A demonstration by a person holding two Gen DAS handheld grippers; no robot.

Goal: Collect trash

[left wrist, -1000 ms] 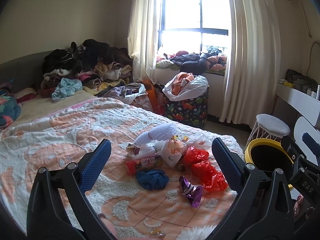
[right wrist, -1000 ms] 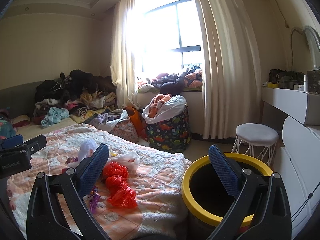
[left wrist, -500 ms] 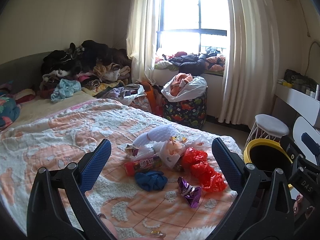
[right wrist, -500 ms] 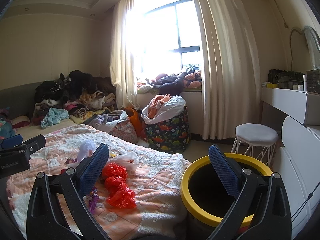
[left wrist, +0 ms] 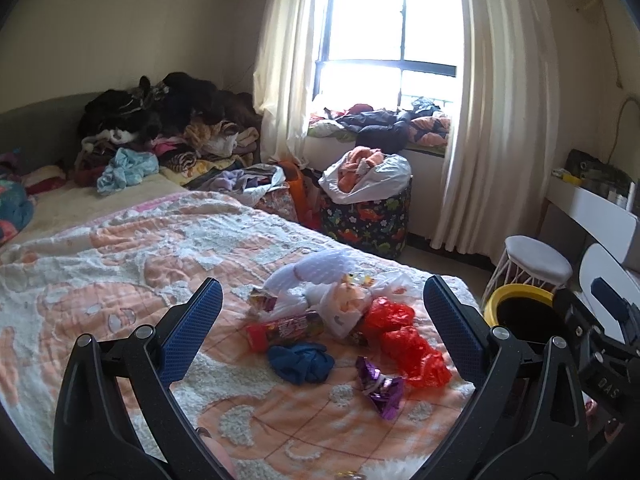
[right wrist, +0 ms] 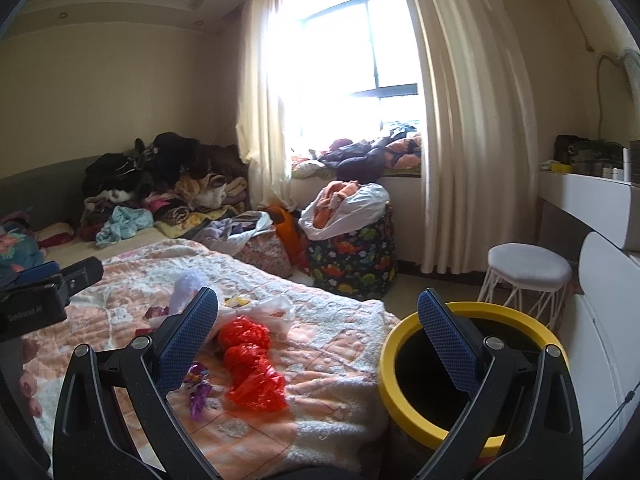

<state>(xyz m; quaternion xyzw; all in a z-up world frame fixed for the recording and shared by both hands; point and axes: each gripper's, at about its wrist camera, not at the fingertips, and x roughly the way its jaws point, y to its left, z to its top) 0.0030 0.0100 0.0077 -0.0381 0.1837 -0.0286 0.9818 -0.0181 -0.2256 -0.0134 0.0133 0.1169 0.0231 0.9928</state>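
Left wrist view. Left gripper [left wrist: 320, 320] held above the bed, jaws spread wide, nothing between the blue ribbed pads [left wrist: 192, 332]. Below and ahead, on the peach-and-white textured bedspread [left wrist: 120, 264], a loose cluster of trash: crumpled red plastic bag [left wrist: 404, 344], small purple foil wrapper [left wrist: 380, 386], crumpled dark blue cloth-like wad [left wrist: 300, 362], red cylindrical snack tube with printed label [left wrist: 286, 328], white plastic bags bunched together [left wrist: 340, 300]. Purple wrapper just beside the red bag; blue wad touching or nearly touching the tube. Yellow-rimmed round black bin [left wrist: 520, 312] on the floor past the bed corner, partly hidden by the other gripper's black body at right.

Right wrist view. Right gripper [right wrist: 318, 332] raised between bed corner and bin, jaws spread wide, empty. Bin [right wrist: 400, 384] close below the right finger, mouth dark, contents not discernible. Red bag [right wrist: 252, 376] and purple wrapper [right wrist: 198, 390] on the bedspread [right wrist: 320, 360] near the left finger. White round stool with wire legs [right wrist: 528, 268] beyond the bin.
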